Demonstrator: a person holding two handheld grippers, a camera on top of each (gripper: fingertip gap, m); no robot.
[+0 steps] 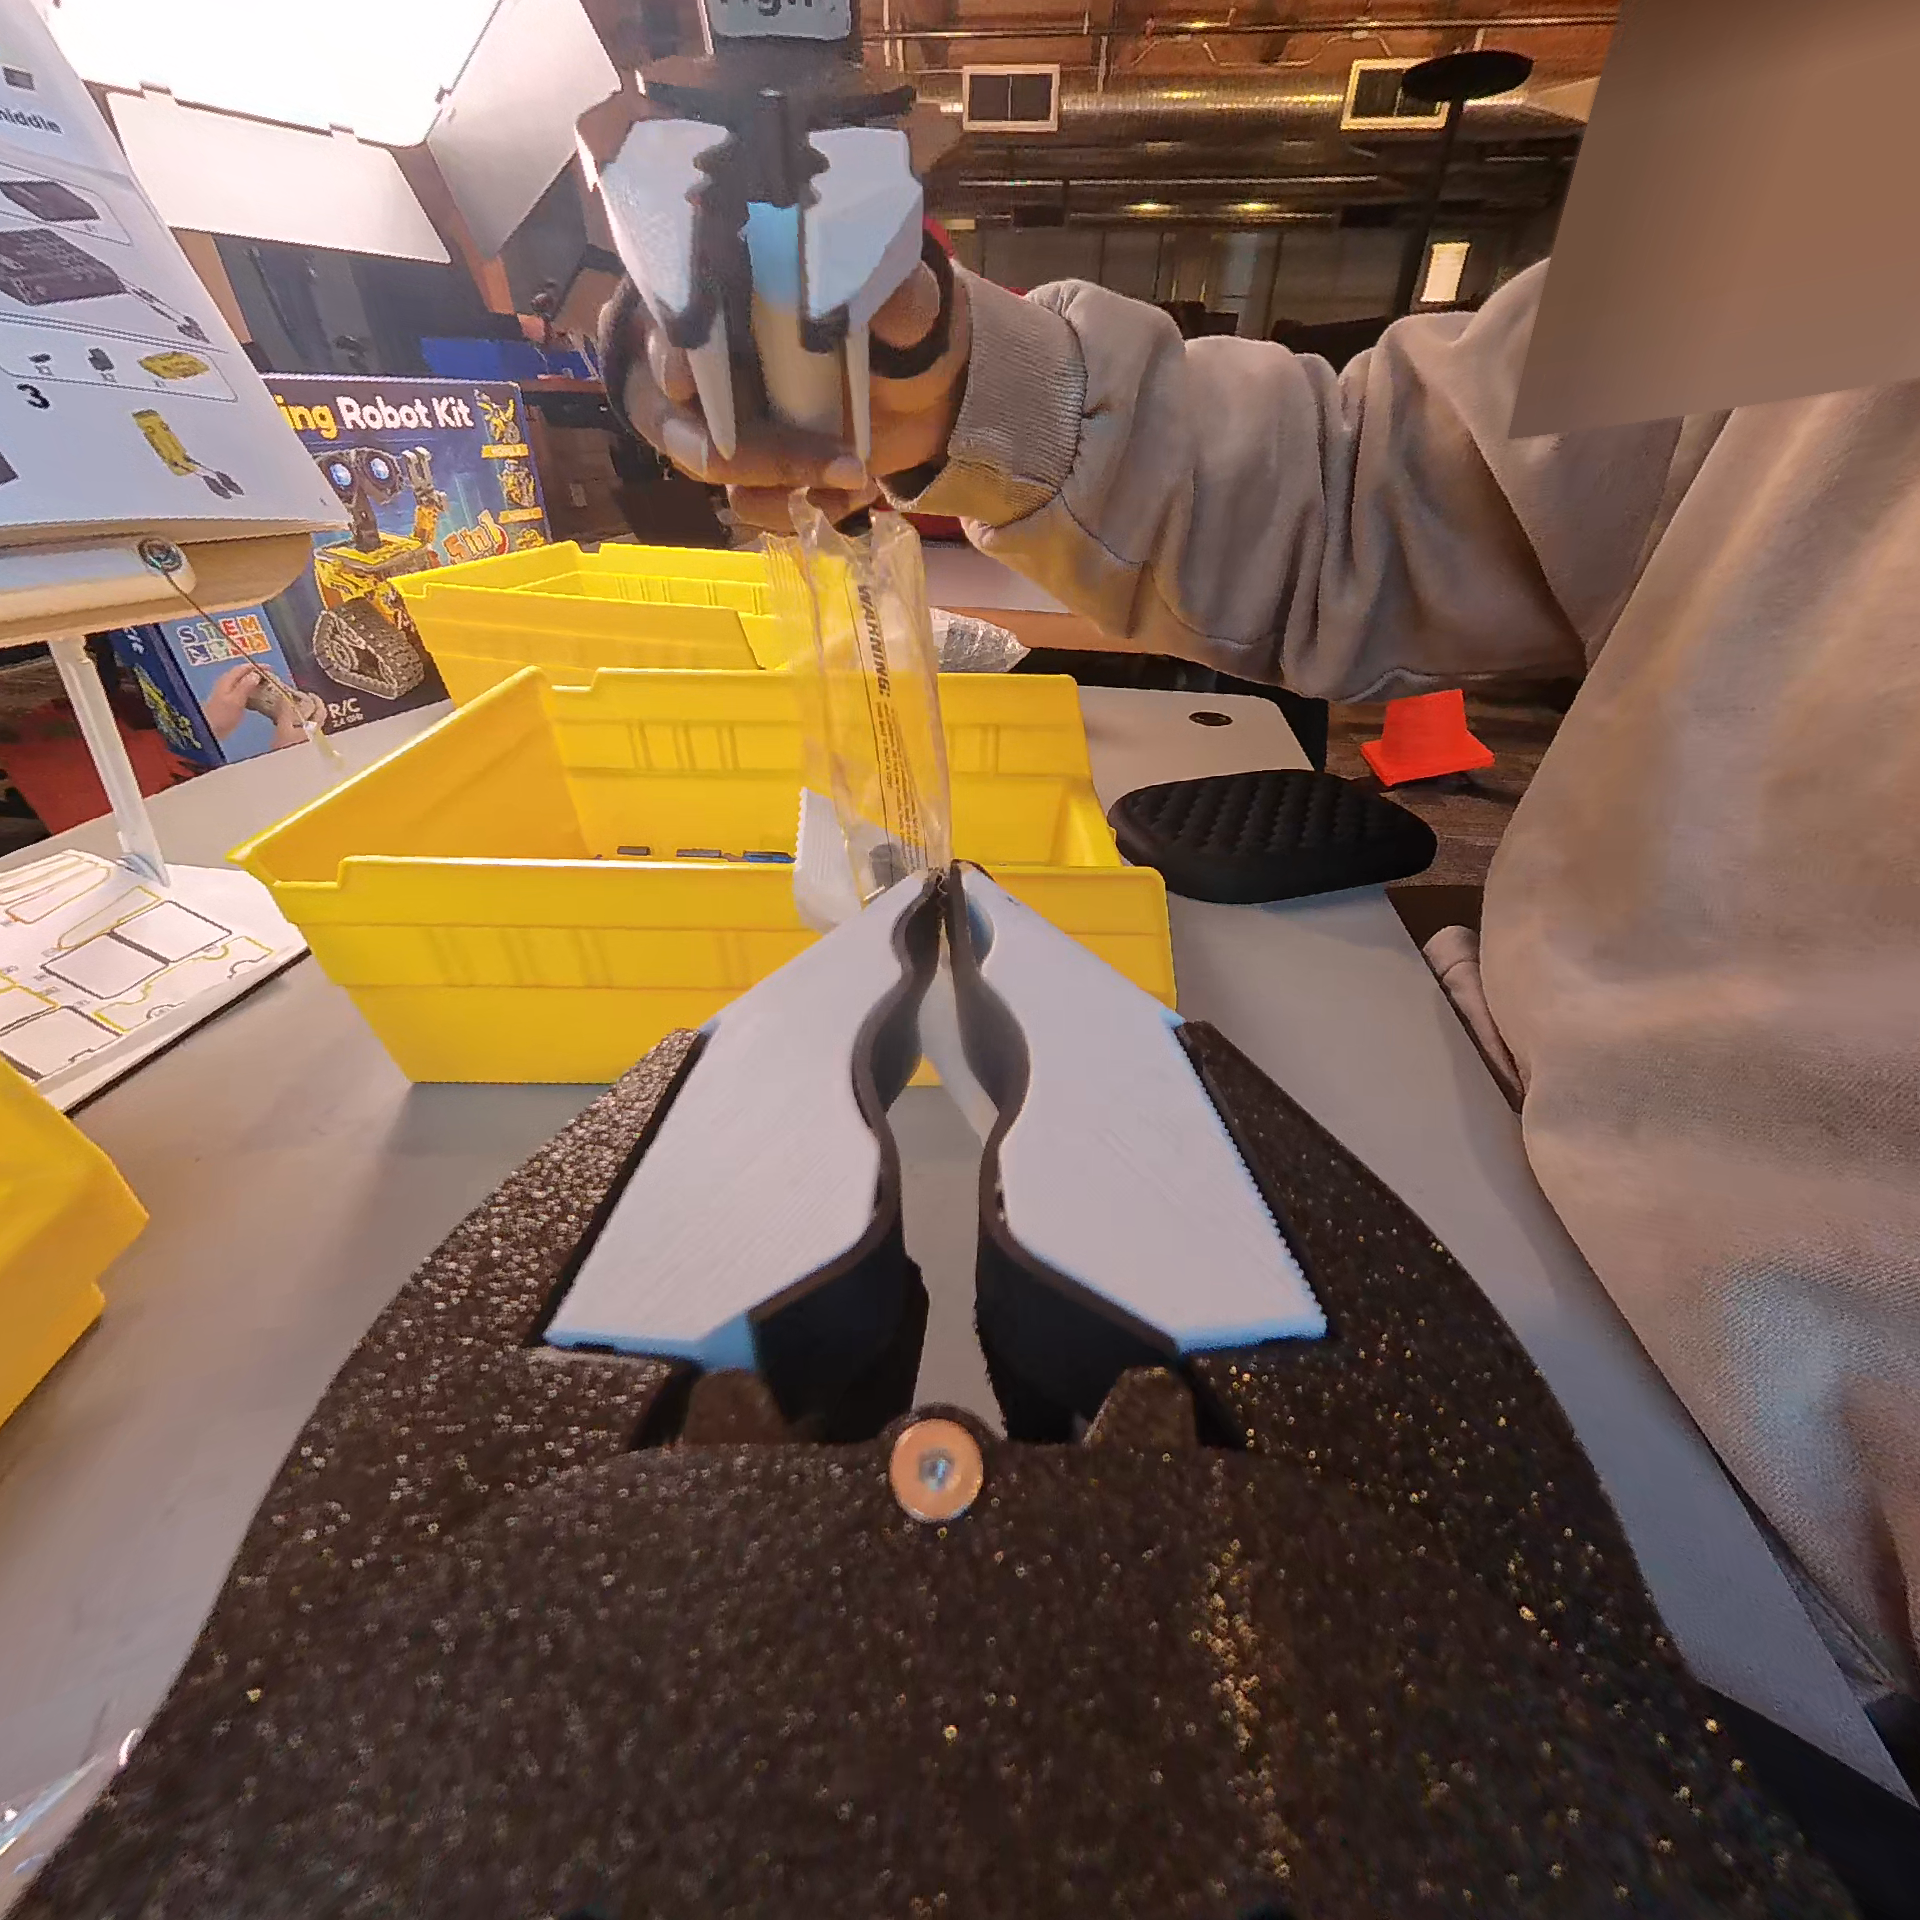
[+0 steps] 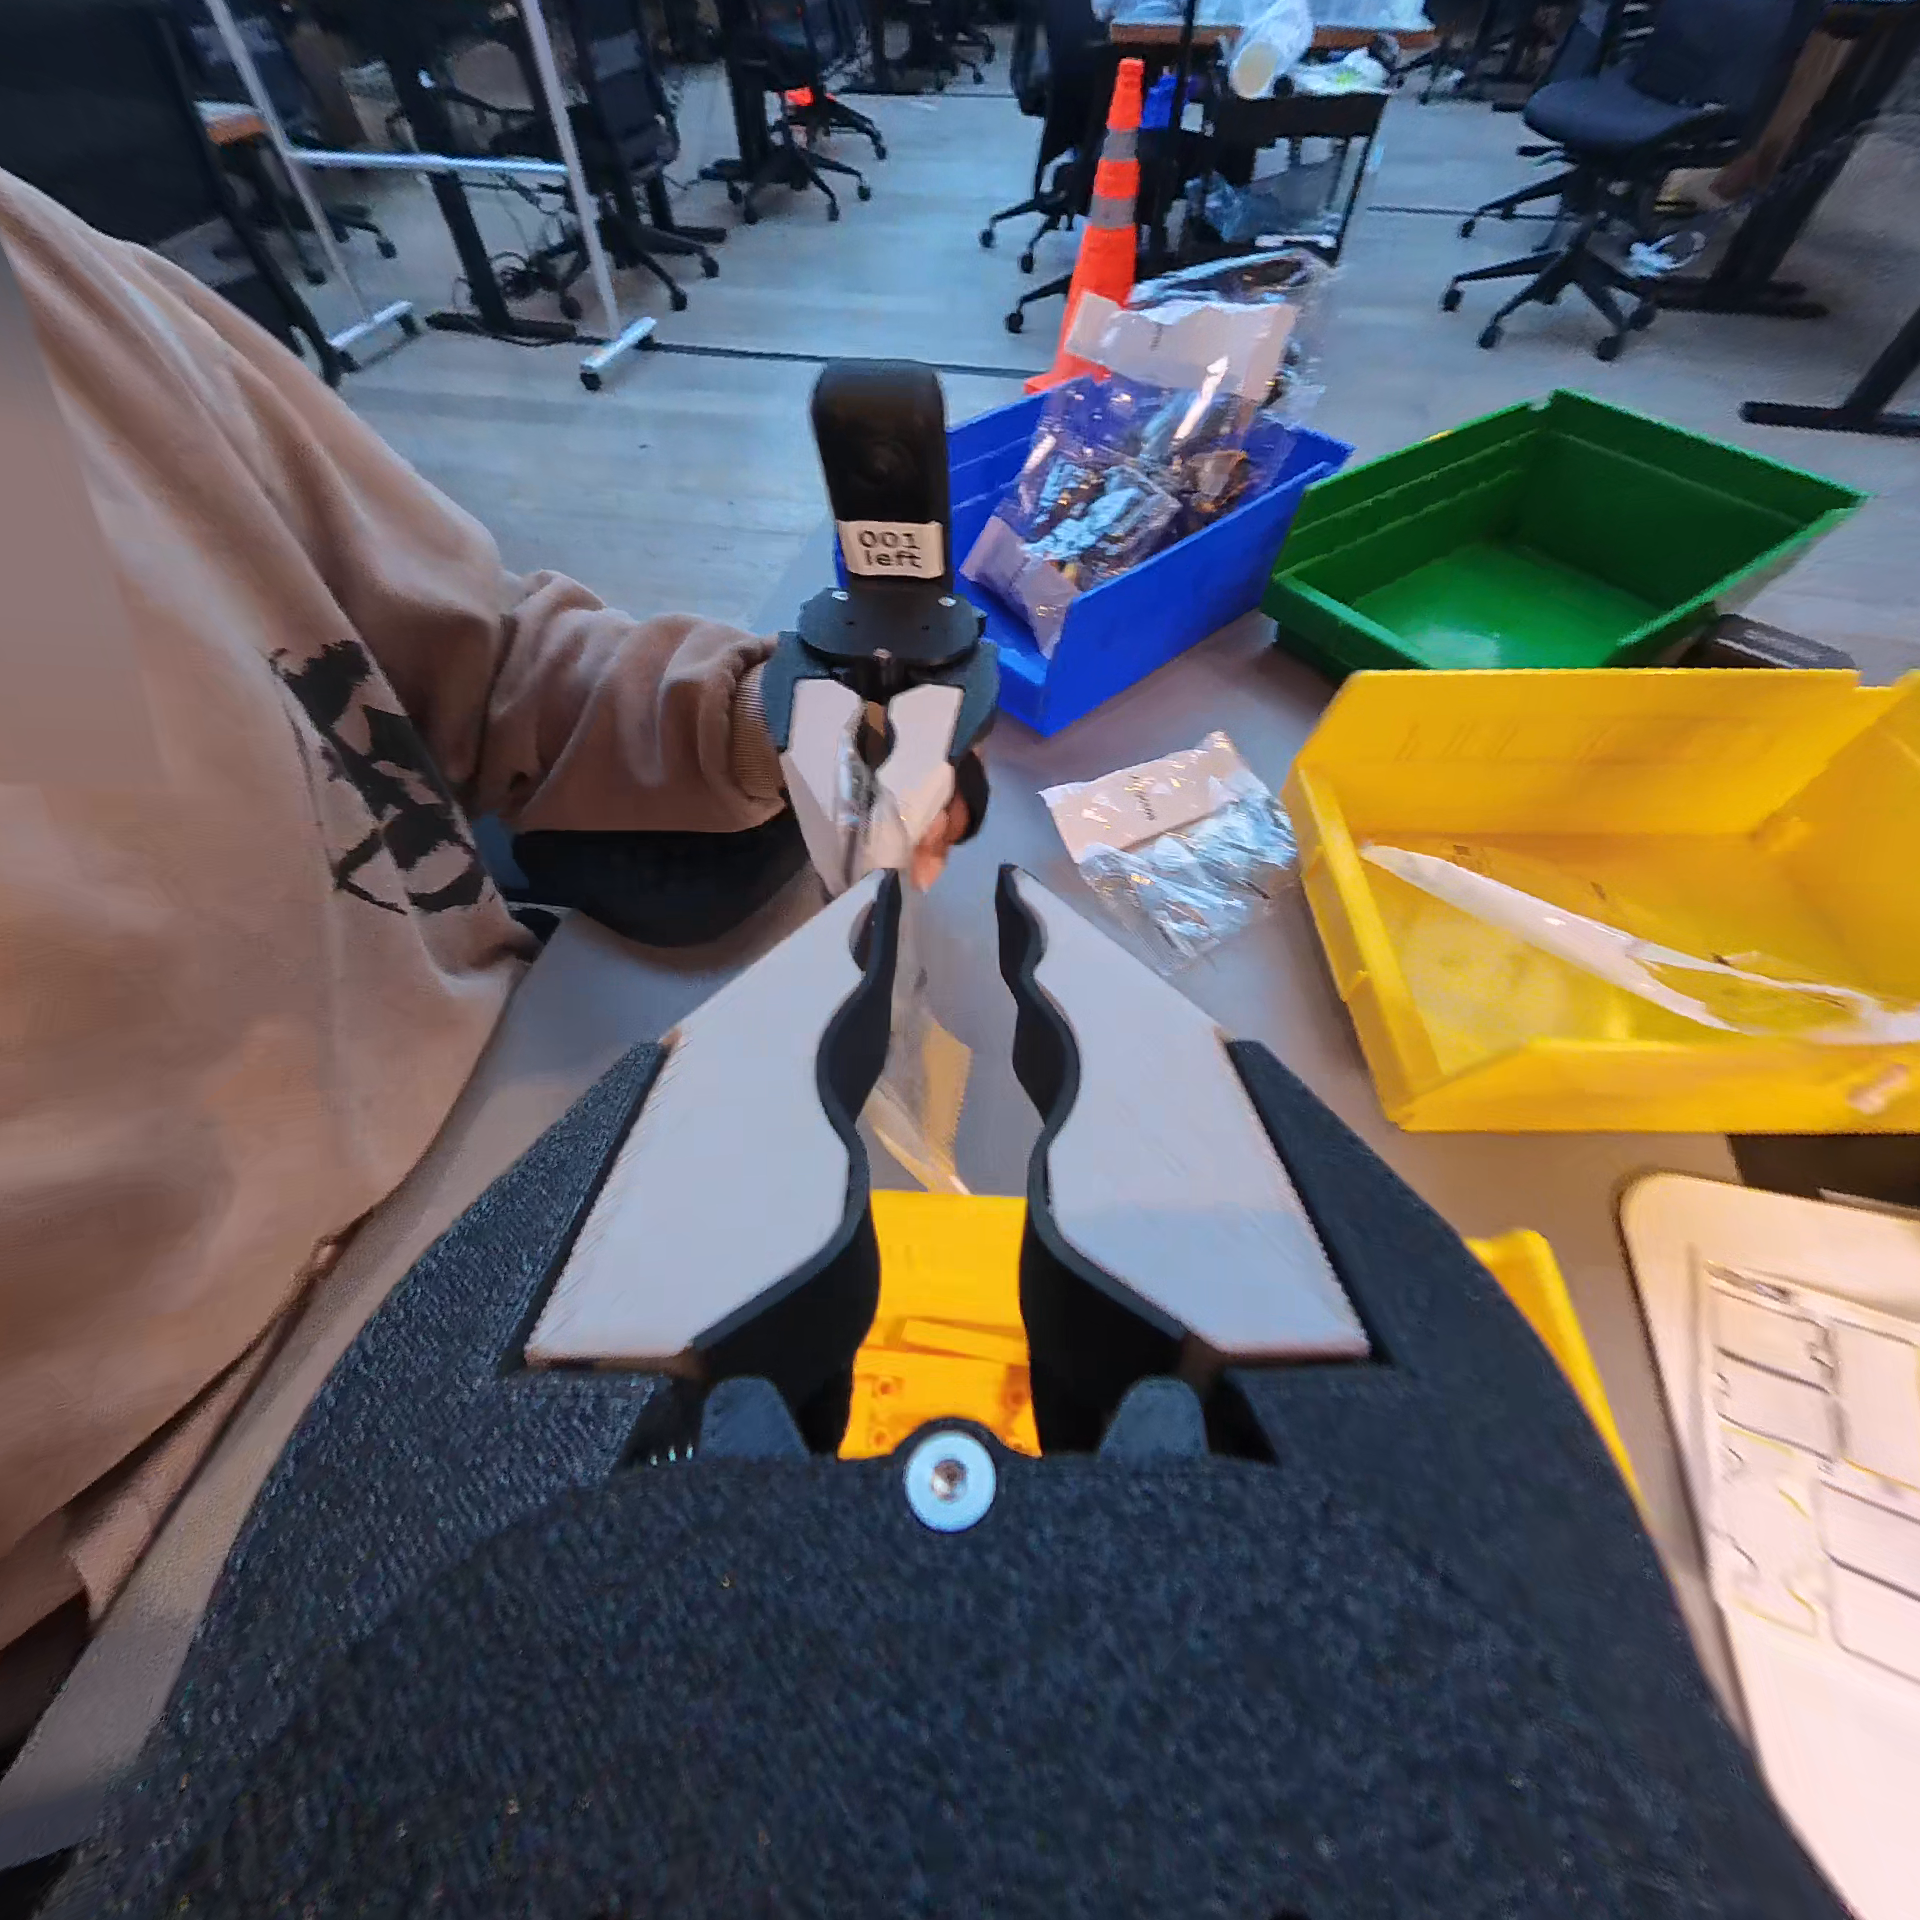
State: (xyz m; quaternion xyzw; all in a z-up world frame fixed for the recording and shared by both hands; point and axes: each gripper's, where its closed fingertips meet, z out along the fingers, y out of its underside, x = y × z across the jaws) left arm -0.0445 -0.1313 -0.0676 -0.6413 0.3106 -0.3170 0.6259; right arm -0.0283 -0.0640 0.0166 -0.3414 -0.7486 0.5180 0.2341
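My left gripper (image 1: 945,883) is shut on the lower end of a thin clear plastic bag (image 1: 883,675). The bag stretches up from it to my right gripper (image 1: 790,436), which hangs above, fingers pointing down and apart. In the right wrist view my right gripper (image 2: 943,883) is open, and the bag (image 2: 920,1049) runs loosely between its jaws, close to the left finger. The left gripper (image 2: 883,831) shows just beyond, pinching the bag. Both are held over a yellow bin (image 1: 727,935), which also shows under the right gripper (image 2: 935,1247).
More yellow bins (image 1: 582,613) stand behind. A yellow bin (image 2: 1558,1039) holding a plastic wrapper, a green bin (image 2: 1558,582) and a blue bin (image 2: 1143,613) of bagged parts stand on the table. A loose parts bag (image 2: 1174,852), instruction sheets (image 2: 1818,1507), a kit box (image 1: 416,540) and a black pad (image 1: 1268,831) lie around. Tip to tip, the grippers are about 12 centimetres apart.
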